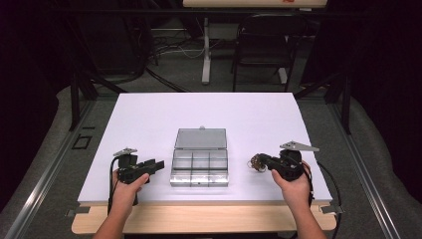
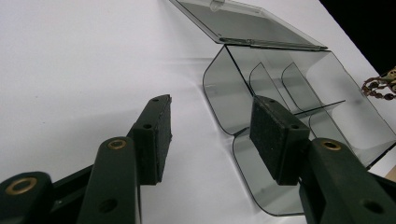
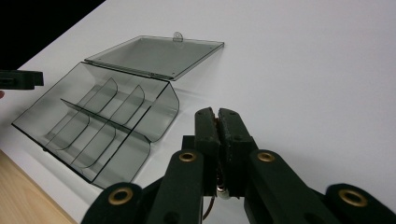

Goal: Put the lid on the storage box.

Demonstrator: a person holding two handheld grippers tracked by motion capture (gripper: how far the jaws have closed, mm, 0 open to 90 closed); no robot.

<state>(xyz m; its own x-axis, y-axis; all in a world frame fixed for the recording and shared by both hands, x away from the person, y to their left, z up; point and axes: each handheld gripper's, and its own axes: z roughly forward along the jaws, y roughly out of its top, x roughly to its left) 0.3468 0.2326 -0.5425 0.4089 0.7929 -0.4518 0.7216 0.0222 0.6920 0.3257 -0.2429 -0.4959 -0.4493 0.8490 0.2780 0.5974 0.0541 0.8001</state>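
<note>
**Beaded piece held, box open and waiting**

The small brown-and-gold beaded chain (image 1: 256, 162) is pinched in your right tool (image 3: 217, 116), whose jaws are closed down narrow on it; in the right gripper view a sliver of it shows between the pads and a strand hangs below them. In the high view it dangles from the tool's tip just above the white counter (image 1: 149, 119), to the right of the box and apart from it.

The clear smoky-grey plastic organiser box (image 1: 199, 168) sits at the middle of the counter's near half, its hinged lid (image 1: 201, 139) thrown fully back and lying flat behind it. Its compartments, set in two rows, look empty.

Your left tool (image 2: 210, 135) rests just beside the box's left end with its jaws wide and nothing between them; one pad (image 2: 271, 135) sits close against the box's rounded corner, though I cannot tell whether it touches.

By my reading, you are at the carrying step: the chain is picked up but not yet in the box. The next move calls for bringing the right tool over one compartment, lowering the chain inside its walls, then opening the jaws. The left tool is well placed to steady the box if it slides.
</note>
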